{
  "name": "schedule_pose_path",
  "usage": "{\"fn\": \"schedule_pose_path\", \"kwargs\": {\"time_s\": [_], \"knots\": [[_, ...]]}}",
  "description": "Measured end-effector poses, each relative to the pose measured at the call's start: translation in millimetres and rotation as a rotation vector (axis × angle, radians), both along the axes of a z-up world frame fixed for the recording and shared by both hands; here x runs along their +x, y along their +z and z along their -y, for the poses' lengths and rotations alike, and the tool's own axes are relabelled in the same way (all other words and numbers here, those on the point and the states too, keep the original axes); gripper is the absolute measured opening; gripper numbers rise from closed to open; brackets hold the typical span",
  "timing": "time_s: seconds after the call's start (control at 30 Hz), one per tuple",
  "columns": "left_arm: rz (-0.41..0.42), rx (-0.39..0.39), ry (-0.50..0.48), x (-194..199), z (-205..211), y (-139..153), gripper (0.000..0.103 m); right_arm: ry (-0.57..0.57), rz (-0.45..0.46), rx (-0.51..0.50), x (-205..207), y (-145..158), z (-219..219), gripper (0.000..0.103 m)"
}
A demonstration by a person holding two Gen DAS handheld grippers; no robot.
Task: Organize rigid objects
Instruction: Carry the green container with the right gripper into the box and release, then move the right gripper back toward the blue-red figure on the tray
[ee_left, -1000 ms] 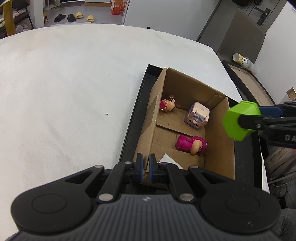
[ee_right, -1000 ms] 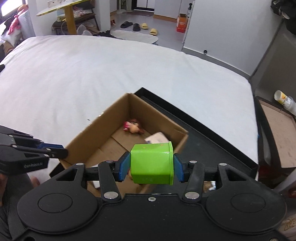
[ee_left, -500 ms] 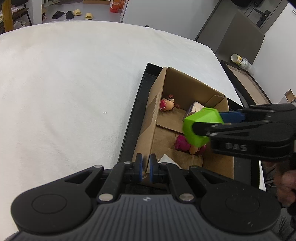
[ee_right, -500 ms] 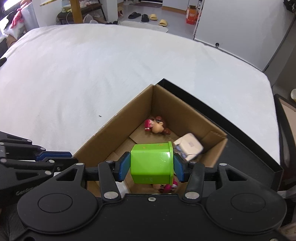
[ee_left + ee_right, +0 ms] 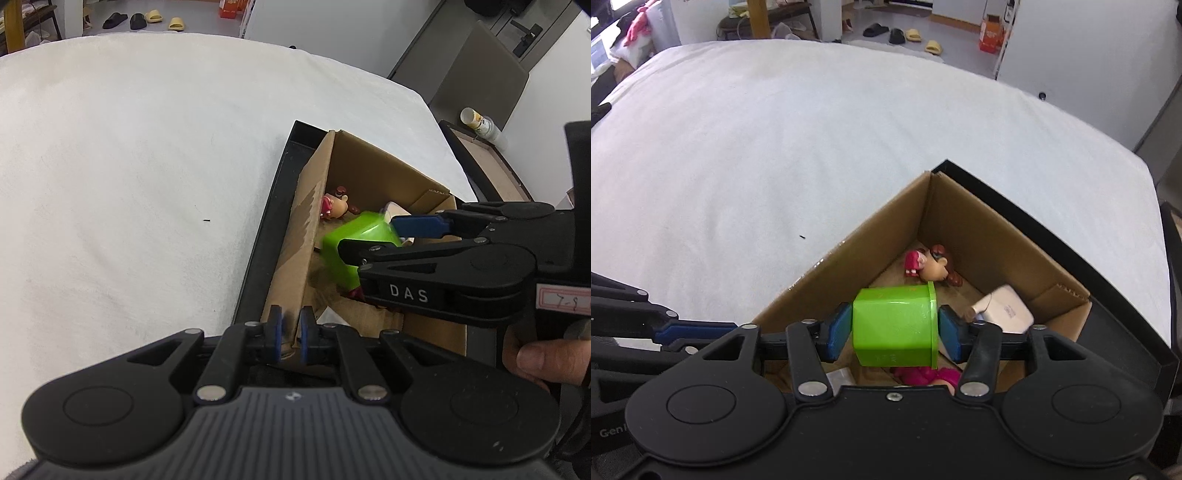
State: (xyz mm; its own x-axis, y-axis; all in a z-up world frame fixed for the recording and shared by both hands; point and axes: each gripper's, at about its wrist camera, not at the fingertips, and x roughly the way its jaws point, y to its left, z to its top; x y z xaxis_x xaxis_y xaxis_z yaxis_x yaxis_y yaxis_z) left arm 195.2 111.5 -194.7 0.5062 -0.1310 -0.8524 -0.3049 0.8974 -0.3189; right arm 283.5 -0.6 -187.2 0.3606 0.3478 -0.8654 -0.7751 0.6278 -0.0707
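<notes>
Right fingers [image 5: 894, 328] opening, green cup [image 5: 894, 325] between them; left fingers [image 5: 289, 332] pinch the cardboard box [image 5: 295, 258] wall.

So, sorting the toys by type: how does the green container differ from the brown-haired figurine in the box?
The green container is a plain faceted tub; the brown-haired figurine is a small multicoloured character. The container sits between the right tool's opening jaws; the figurine lies in the cardboard box's far corner.
</notes>
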Motion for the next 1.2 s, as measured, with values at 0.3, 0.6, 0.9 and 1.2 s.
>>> {"fn": "schedule_pose_path", "kwargs": {"time_s": [0.3, 0.6, 0.9, 1.2], "knots": [[-0.006, 0.007, 0.002, 2, 1, -1, 0.009, -0.022, -0.001, 0.024, -5, 11, 19, 0.054], [-0.015, 0.025, 0.001, 2, 4, 0, 0.009, -0.047, 0.012, 0.06, -11, 30, 46, 0.059], [-0.024, 0.056, -0.001, 3, 9, 2, 0.009, -0.097, 0.028, 0.112, -14, 45, 81, 0.06], [-0.04, 0.097, -0.005, 3, 16, 4, 0.009, -0.17, 0.038, 0.183, -13, 51, 117, 0.064]]}}
